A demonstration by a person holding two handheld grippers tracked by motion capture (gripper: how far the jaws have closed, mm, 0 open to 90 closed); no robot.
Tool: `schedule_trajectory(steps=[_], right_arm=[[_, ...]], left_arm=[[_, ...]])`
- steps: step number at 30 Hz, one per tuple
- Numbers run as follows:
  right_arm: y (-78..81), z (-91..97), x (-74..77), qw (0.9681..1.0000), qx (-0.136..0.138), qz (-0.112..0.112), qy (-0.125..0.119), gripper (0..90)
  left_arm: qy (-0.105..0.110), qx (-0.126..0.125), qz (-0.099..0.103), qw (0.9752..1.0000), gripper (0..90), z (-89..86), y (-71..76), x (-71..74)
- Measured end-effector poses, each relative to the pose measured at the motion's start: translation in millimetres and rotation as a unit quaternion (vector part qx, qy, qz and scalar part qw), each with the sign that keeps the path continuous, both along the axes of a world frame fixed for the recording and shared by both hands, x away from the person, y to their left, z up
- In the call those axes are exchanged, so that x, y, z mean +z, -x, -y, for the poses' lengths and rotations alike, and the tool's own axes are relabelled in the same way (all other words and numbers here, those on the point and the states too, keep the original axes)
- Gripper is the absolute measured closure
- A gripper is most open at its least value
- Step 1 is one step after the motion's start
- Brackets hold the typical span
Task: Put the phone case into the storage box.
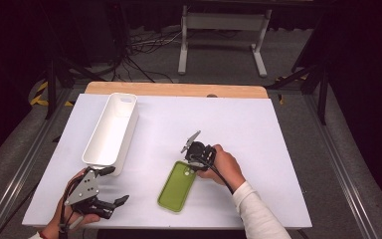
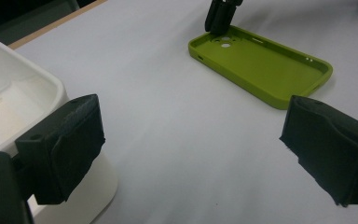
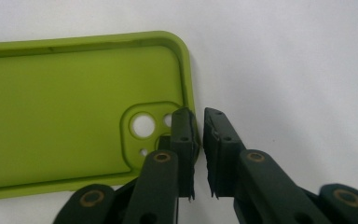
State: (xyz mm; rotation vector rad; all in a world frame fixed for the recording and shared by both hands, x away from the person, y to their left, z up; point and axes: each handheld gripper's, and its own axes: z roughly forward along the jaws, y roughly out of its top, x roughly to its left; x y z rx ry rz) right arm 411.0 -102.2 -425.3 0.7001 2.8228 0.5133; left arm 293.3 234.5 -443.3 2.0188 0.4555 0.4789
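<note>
On the white table [image 1: 238, 129], seen from the high view, I have a green phone case [image 1: 176, 186] lying flat with its open side up, at about 6 o'clock from the table's middle. Its camera cut-out end points toward 12 o'clock.

My right hand [image 1: 225, 167] reaches in from 5 o'clock, the white sleeve [image 1: 256, 214] angled up toward the centre. It holds the right gripper [image 1: 193, 163] tipped down, with its tips at the case's camera corner. From the right gripper view, the right gripper [image 3: 199, 156] has its jaws nearly together, one inside the case beside the lens holes and one outside, with the case's raised rim between them. A thin gap remains beside the rim, so I cannot tell whether they actually clamp it.

My left hand [image 1: 69, 216] sits at the table's 7 o'clock corner, low and near the edge. It holds the left gripper [image 1: 110, 185] pointing toward 2 o'clock, grey plate on top. From the left gripper view, the left gripper [image 2: 191, 154] has its jaws spread wide apart, holding nothing, with bare table between them.

A long white bin [image 1: 110, 130] stands at 10 o'clock, its near end just beside the left gripper. The case lies well apart from the bin, toward 4 o'clock of it.
</note>
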Motion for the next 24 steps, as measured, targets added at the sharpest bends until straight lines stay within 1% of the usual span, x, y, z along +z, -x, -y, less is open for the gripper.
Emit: schedule_trajectory(steps=[2, 8, 11, 14, 16, 19, 21, 24], right_arm=[[-1.0, -1.4, 0.2, 1.0, 0.004, -0.005, 0.004, 86.5], [-4.1, -5.1, 1.9, 0.9997, 0.006, -0.014, 0.02, 87.2], [-5.2, -4.5, 2.5, 0.9995, 0.003, -0.024, 0.022, 86.4], [-5.5, -3.5, 2.2, 0.9995, 0.0, -0.027, 0.02, 87.0], [-4.9, -3.6, 1.6, 0.9995, -0.002, -0.024, 0.019, 87.6], [-3.6, -3.5, 1.1, 0.9997, 0.001, -0.016, 0.019, 88.3], [-1.1, -3.6, 0.6, 0.9998, 0.003, -0.005, 0.02, 88.4], [4.2, -4.7, -0.6, 0.9995, 0.011, 0.018, 0.025, 88.7]], left_arm=[[0.0, 0.0, 0.0, 1.0, 6.4, 0.0, 0.1, 0.0], [0.003, 0.002, 0.0, 1.0, 6.3, -0.7, -0.1, -0.2], [0.004, 0.003, -0.001, 1.0, 6.3, -1.5, -0.2, -0.2], [0.004, 0.002, -0.001, 1.0, 6.2, -0.7, -0.2, -0.4], [0.005, 0.001, -0.003, 1.0, 6.2, 0.4, 0.2, -0.6], [0.001, 0.001, -0.003, 1.0, 6.2, 0.8, 0.5, -0.5], [0.004, 0.002, -0.004, 1.0, 6.3, 0.8, 0.1, -0.9], [0.005, 0.004, -0.006, 1.0, 6.2, 0.5, -0.9, -1.2]])
